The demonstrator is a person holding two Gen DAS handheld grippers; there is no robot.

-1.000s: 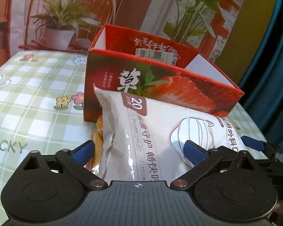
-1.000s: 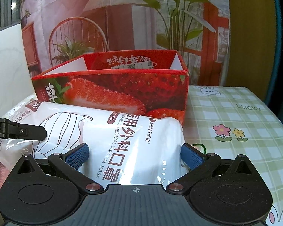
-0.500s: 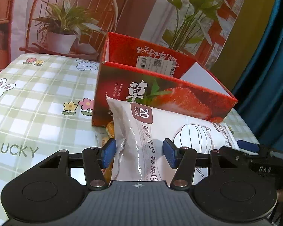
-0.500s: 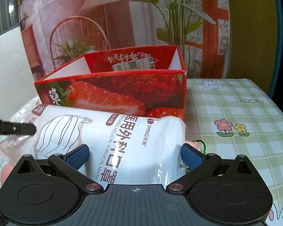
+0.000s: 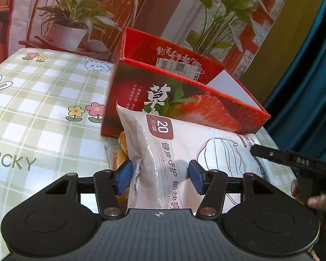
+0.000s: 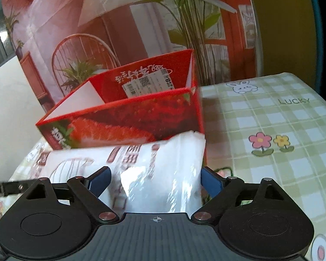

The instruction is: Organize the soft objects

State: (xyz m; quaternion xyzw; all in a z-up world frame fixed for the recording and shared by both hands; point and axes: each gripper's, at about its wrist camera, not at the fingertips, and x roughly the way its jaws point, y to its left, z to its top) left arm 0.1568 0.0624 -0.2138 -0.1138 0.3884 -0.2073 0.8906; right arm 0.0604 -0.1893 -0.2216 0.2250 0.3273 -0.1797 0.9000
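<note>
Gripping the mask bag (image 5: 184,150), the left gripper (image 5: 160,176) pinches its end. The right gripper (image 6: 156,180) is closing around the other end beside the red box (image 6: 123,117).

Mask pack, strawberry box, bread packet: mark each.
mask pack (image 5: 184,145), left wrist view, printed front
strawberry box (image 6: 128,128), right wrist view, near wall
bread packet (image 5: 115,152), left wrist view, exposed edge beside pack

A white plastic mask bag (image 5: 184,152) printed with a face-mask drawing lies just before the open red strawberry box (image 5: 184,100), over a small orange snack packet (image 5: 117,154).
</note>
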